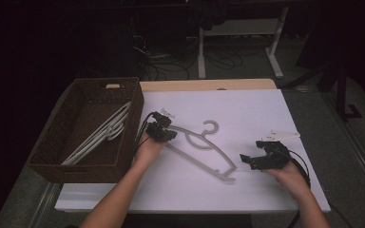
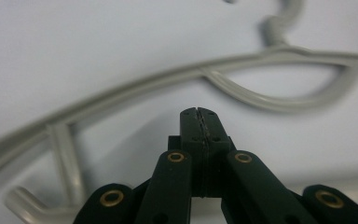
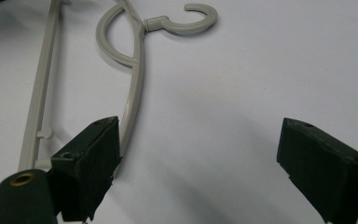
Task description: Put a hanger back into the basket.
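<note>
- Grey plastic hanger [image 1: 204, 149]: lies flat on the white bench [image 1: 247, 111], between the two hands, its hook [image 1: 211, 126] pointing toward the far edge and its straight bar running diagonally toward the near right.
- Left tongs [image 1: 160, 127]: held at the left end of the hanger, just beside the wicker basket [image 1: 52, 156]. In the left gripper view the two black jaws are pressed together with nothing between them, their tips [image 2: 198, 113] poised above the bench just short of the hanger's curved shoulder [image 2: 121, 95].
- Right tongs [image 1: 261, 154]: held near the right end of the hanger, resting low over the bench. In the right gripper view the jaws stand spread wide; the left jaw sits against the end of the hanger's shoulder arm [image 3: 133, 100], while the right jaw is well apart from it, over bare bench. Nothing is pinched.
- Wicker basket: dark brown, at the left side of the bench; several pale hangers [image 1: 100, 135] lie inside it, slanted from its near left corner to its far right wall.
- Small white clip-like piece [image 1: 283, 134]: on the bench just beyond the right tongs; detail too small to tell.
</note>
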`<state>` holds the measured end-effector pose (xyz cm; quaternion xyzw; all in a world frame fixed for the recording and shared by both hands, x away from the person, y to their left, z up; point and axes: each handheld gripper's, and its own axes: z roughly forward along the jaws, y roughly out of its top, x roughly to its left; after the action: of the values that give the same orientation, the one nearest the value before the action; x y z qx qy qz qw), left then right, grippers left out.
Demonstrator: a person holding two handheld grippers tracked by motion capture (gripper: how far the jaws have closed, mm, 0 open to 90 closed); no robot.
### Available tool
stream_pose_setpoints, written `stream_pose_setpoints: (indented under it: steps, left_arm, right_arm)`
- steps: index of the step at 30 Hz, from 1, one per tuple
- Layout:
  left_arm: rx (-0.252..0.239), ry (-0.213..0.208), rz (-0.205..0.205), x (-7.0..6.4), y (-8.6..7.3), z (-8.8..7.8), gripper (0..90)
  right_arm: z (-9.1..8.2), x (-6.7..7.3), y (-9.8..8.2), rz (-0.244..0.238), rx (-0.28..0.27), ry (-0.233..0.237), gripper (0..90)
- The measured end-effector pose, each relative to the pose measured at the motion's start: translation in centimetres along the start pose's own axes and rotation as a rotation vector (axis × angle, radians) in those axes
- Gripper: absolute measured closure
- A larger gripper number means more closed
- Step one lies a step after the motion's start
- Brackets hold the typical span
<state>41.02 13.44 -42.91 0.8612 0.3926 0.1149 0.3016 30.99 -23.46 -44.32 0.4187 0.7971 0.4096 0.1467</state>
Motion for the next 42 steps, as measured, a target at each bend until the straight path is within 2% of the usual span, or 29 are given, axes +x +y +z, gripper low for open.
stream_pose_setpoints:
  steps: [3, 10, 13, 14, 17, 21, 22, 23, 27, 32, 34, 37, 39, 42]
  left_arm:
    - [0.015, 0.036, -0.017, 1.3, 0.8, 1.2, 90.0]
    - [0.034, 0.068, -0.032, 2.3, 0.8, 2.6, 90.0]
    - [0.018, 0.071, -0.035, 2.5, 1.0, 2.9, 90.0]
    - [0.008, 0.092, -0.027, 2.5, 1.2, 3.1, 90.0]
    - [-0.001, 0.098, -0.025, 2.6, 1.6, 3.5, 90.0]
    - [-0.006, 0.111, -0.008, 2.8, 2.9, 4.6, 90.0]
    - [-0.002, 0.113, 0.003, 2.8, 3.8, 5.3, 90.0]
    - [-0.002, 0.113, 0.003, 2.8, 3.8, 5.3, 90.0]
    - [-0.008, 0.110, 0.014, 2.8, 6.0, 7.0, 90.0]
    - [-0.014, 0.112, 0.023, 2.7, 7.4, 8.2, 90.0]
    - [-0.025, 0.080, 0.008, 2.6, 7.7, 8.5, 90.0]
    - [-0.028, 0.058, 0.009, 2.2, 7.7, 8.1, 90.0]
    - [-0.050, 0.024, 0.012, 1.5, 7.5, 7.3, 90.0]
    - [-0.070, -0.040, 0.043, -0.4, 7.2, 5.7, 90.0]
  right_arm:
    - [0.0, 0.0, 0.0, -0.002, 0.000, 0.002, 13.0]
    - [0.0, -0.1, 0.0, 0.004, -0.001, 0.004, 13.0]
    - [0.0, -0.1, 0.0, 0.003, -0.001, 0.004, 13.0]
    - [0.0, -0.1, 0.0, 0.004, -0.001, 0.003, 13.0]
    - [0.0, -0.1, 0.0, 0.007, -0.003, 0.003, 13.0]
    - [-0.1, -0.2, -0.1, 0.006, -0.007, 0.004, 13.0]
    - [-0.1, -0.2, 0.0, 0.009, -0.009, 0.005, 13.0]
    - [-0.1, -0.2, 0.0, 0.011, -0.011, 0.006, 13.0]
    - [-0.2, -0.3, -0.1, 0.012, -0.012, 0.008, 13.0]
    - [-0.2, -0.4, -0.1, 0.013, -0.015, 0.013, 13.0]
    - [-0.1, -0.4, -0.2, 0.013, -0.013, 0.015, 13.0]
    - [-0.1, -0.5, -0.2, 0.013, -0.014, 0.016, 13.0]
    - [-0.1, -0.5, -0.2, 0.014, -0.014, 0.015, 13.0]
    - [-0.2, -0.5, -0.2, 0.013, -0.014, 0.011, 13.0]
